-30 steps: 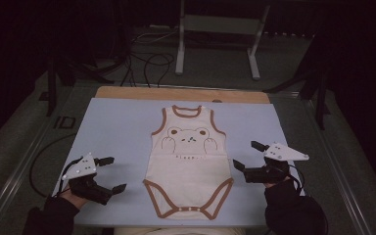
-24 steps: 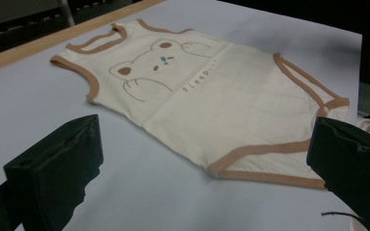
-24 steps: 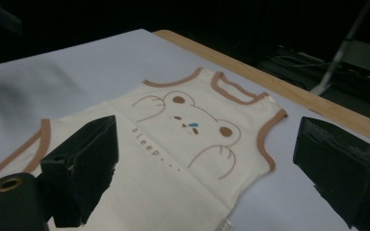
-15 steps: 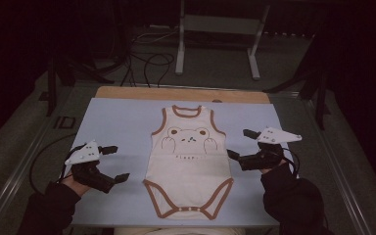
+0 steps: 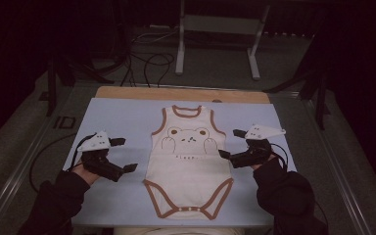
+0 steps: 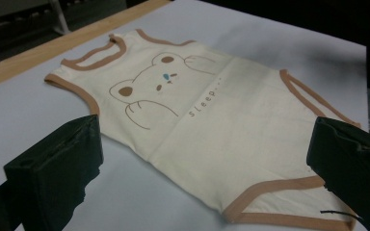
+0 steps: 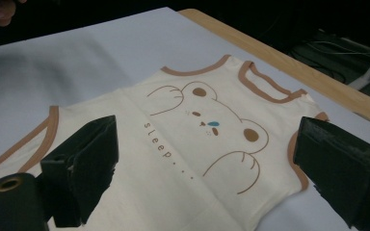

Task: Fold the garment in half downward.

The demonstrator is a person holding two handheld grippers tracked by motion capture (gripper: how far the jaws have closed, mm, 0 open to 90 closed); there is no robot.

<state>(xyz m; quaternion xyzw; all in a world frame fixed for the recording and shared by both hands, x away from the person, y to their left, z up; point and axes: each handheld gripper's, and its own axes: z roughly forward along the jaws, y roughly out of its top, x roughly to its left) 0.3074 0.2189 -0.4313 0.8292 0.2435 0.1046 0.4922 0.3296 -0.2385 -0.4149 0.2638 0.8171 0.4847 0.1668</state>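
The bodysuit [image 5: 188, 164] lies flat at the table's [image 5: 122, 115] center, between our 2 grippers: left gripper [image 5: 122, 154] at 9 o'clock, right gripper [image 5: 229, 143] at 3, both spread wide, empty. It looks light, limp, unbreakable; we'd pinch its side edges.

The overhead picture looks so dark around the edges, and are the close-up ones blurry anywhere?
High view: the table is lit, the surroundings nearly black. Left gripper view: the bodysuit print reads sharp, the near black jaws soft. Right gripper view: likewise, with a soft shadow on the far cloth.

Dim room, grey floor [image 5: 293, 63], tangled cables [image 5: 144, 61], white metal stand [image 5: 220, 24].
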